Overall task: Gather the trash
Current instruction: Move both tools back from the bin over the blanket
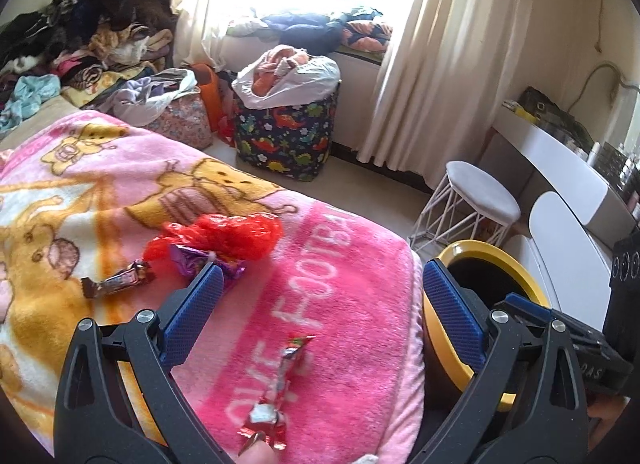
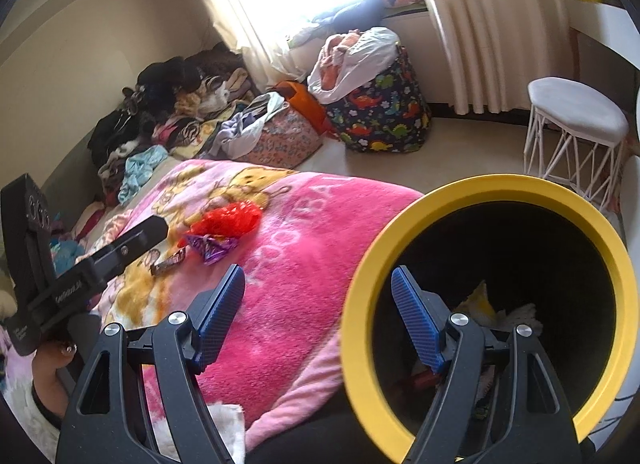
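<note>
Trash lies on a pink cartoon blanket (image 1: pixel 340 304): a crumpled red plastic bag (image 1: pixel 224 238), a purple wrapper (image 1: pixel 200 260), a brown candy wrapper (image 1: pixel 116 284) and a red-silver wrapper (image 1: pixel 276 384) near the front edge. My left gripper (image 1: pixel 320 312) is open and empty above the blanket, over the red-silver wrapper. A black bin with a yellow rim (image 2: pixel 600 232) stands right of the bed and holds some scraps. My right gripper (image 2: pixel 318 316) is open and empty, its right finger over the bin's rim. The red bag (image 2: pixel 228 219) and purple wrapper (image 2: pixel 210 250) also show there.
A dinosaur-print basket (image 1: pixel 288 131) with a white bag, a floral bag (image 1: pixel 184 123) and a clothes pile (image 1: pixel 80 47) lie beyond the bed. A white stool (image 1: pixel 476 199) and a white desk (image 1: pixel 560 159) stand at right. Curtains (image 1: pixel 440 63) hang by the window.
</note>
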`<action>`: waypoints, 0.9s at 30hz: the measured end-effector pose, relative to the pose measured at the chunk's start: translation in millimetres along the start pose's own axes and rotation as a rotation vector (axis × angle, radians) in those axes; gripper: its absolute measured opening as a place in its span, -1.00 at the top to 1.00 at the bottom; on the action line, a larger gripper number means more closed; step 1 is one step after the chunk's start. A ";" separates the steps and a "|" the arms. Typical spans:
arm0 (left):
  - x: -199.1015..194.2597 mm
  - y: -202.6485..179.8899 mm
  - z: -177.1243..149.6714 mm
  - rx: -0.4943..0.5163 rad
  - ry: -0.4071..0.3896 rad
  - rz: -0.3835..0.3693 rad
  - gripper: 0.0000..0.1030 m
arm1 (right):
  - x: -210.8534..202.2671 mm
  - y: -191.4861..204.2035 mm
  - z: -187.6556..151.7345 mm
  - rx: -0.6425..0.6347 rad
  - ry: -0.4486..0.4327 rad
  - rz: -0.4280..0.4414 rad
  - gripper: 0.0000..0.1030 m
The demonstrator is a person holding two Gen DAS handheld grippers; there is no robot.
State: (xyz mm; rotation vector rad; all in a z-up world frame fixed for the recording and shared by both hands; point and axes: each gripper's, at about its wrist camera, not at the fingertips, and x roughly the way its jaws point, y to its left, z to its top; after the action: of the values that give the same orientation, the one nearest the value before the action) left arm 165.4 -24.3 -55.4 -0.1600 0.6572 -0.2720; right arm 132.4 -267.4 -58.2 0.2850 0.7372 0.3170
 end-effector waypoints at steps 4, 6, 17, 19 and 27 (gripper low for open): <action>-1.3 14.3 2.9 -0.021 -0.005 0.015 -0.78 | 7.9 12.8 -1.6 -0.030 0.019 0.015 -0.42; -1.6 22.3 4.2 -0.034 -0.008 0.022 -0.78 | 11.6 19.5 -1.6 -0.046 0.028 0.021 -0.42; 1.8 69.5 11.8 -0.119 -0.021 0.080 -0.78 | 49.3 71.4 -10.5 -0.149 0.116 0.077 -0.42; 4.2 77.9 13.5 -0.128 -0.018 0.088 -0.78 | 58.6 80.4 -13.6 -0.170 0.138 0.083 -0.42; 24.8 110.0 23.0 -0.191 0.010 0.092 -0.76 | 88.5 100.5 -17.9 -0.204 0.201 0.111 -0.42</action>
State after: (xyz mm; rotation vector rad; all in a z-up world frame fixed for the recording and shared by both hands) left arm 220.3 74.5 -77.4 -0.3109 0.6987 -0.1211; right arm 163.5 -139.4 -88.3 0.1014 0.8812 0.5282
